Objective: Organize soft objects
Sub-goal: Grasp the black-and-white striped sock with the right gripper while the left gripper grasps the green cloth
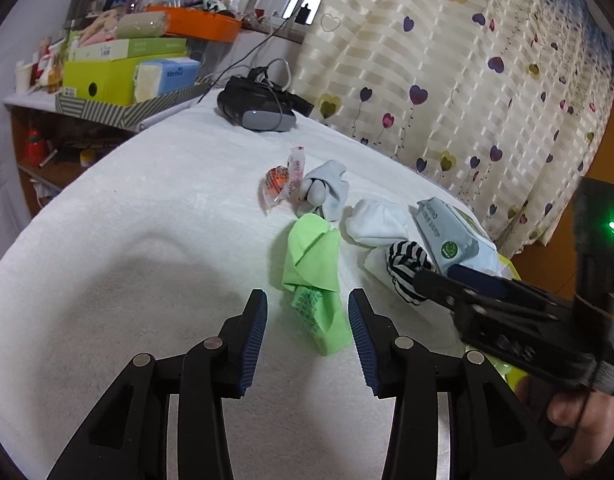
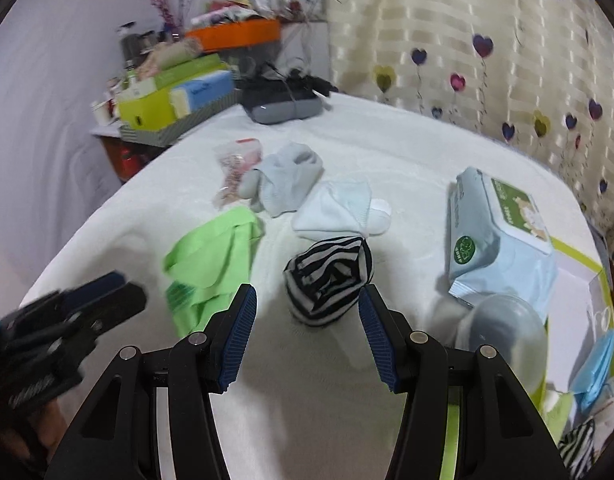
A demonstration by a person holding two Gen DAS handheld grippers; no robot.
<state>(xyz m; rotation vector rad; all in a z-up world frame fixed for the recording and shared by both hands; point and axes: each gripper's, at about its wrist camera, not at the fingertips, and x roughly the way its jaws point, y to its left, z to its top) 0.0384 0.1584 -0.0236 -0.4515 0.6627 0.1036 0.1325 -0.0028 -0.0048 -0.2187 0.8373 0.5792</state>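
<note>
The left gripper (image 1: 307, 322) gapes, straddling the green cloth (image 1: 313, 276) on the bed; the right gripper (image 2: 307, 320) gapes before the striped sock (image 2: 329, 280); lower squarely before pinching, catching no bedcover.

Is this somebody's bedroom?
Probably a room at home, maybe a bedroom: a heart-print curtain, a soft white cover with rolled socks on it, and a cluttered shelf nearby.
</note>
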